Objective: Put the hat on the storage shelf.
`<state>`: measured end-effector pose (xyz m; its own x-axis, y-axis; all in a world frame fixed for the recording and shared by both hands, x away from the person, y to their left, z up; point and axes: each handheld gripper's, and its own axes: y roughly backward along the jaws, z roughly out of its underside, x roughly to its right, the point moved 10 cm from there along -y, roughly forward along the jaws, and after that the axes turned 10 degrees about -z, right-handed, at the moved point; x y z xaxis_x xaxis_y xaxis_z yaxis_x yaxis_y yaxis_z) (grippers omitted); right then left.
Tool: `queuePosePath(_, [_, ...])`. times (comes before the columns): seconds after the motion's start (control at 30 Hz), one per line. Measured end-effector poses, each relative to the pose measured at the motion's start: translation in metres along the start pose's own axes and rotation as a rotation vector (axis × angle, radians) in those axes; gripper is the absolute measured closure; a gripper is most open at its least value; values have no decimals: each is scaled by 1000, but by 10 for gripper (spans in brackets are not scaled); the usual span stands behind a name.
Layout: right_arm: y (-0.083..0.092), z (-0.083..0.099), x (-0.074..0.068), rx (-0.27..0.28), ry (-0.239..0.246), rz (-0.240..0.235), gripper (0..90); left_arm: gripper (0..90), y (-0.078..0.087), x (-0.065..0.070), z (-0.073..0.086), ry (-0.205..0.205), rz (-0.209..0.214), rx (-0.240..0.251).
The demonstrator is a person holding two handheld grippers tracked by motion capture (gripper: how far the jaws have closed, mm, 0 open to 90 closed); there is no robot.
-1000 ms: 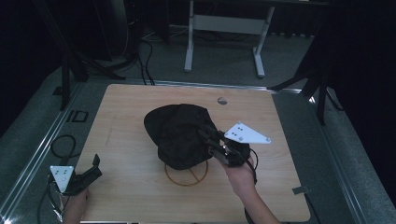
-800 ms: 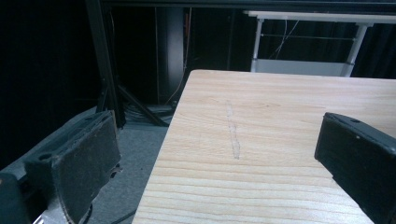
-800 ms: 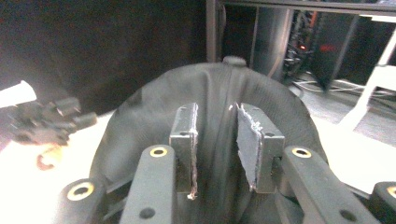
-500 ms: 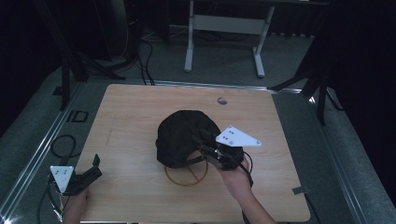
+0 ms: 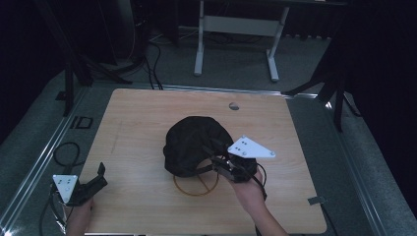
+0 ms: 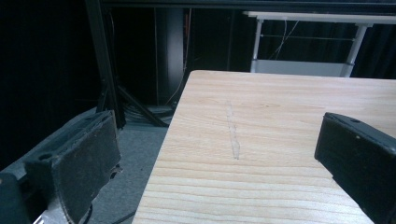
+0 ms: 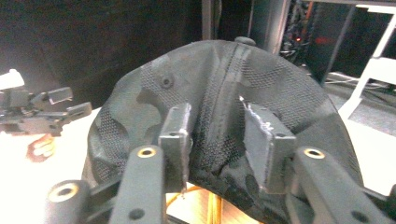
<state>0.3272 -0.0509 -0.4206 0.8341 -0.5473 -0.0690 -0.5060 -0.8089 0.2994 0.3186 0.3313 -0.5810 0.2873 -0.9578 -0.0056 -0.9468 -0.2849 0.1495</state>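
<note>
Cap of black mesh fabric, domed with a top button (image 5: pixel 196 142), is sitting near the middle of the pale wooden worktop (image 5: pixel 147 118), its near edge overlapping a thin orange ring with crossing spokes marked on the wood (image 5: pixel 195 186). The right claw (image 5: pixel 216 158) is reaching into the cap from the person's side, held by the right hand (image 5: pixel 249 189), with its grey three-cornered plate (image 5: pixel 251 147) sitting above. In the right gripper view the right claw (image 7: pixel 215 140) is pressing against the cap (image 7: pixel 219 98) along its centre seam; the jaws are standing a narrow gap apart with a fold of the black fabric between them, so the claw is gripping the cap's rear edge and lifting it enough that the orange ring is showing beneath. The left claw (image 5: pixel 101 174) is resting at the near left corner of the worktop, well apart from the cap, held by the left hand (image 5: pixel 78 216). In the left gripper view the left claw (image 6: pixel 219 154) is standing wide open, bare wood between the jaws and a faint scuff line (image 6: pixel 232 135) running along the grain. A white metal frame on the floor (image 5: pixel 236 29) is standing beyond the far edge.
</note>
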Motion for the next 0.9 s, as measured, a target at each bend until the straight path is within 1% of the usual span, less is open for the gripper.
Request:
queuePosePath(0.07, [0,-2,0,-1,-3,-11,571,5,0,0,0,0,-1,0])
queuePosePath(0.2, [2,-8,2,4,-6,-16,530,5,0,0,0,0,0,-2])
queuePosePath(0.33, [4,-13,3,15,-10,-14,510,5,0,0,0,-1,0,-1])
queuePosePath(0.4, [7,-19,4,32,-15,-17,492,5,0,0,0,-1,0,-2])
queuePosePath(0.53, [11,-23,6,39,-8,-14,477,5,0,0,0,0,1,-2])
queuePosePath(0.57, [15,-27,9,46,-5,-6,459,5,0,0,0,-1,0,-2])
queuePosePath(0.7, [19,-30,14,50,-8,0,430,5,0,0,0,-2,0,-3])
queuePosePath(0.77, [23,-32,19,43,-4,1,370,5,0,0,0,-1,0,-3])
queuePosePath(0.83, [26,-32,24,42,5,14,321,5,0,0,0,-1,0,-3])
queuePosePath(0.9, [28,-32,29,42,-4,15,291,5,0,0,0,0,0,-2])
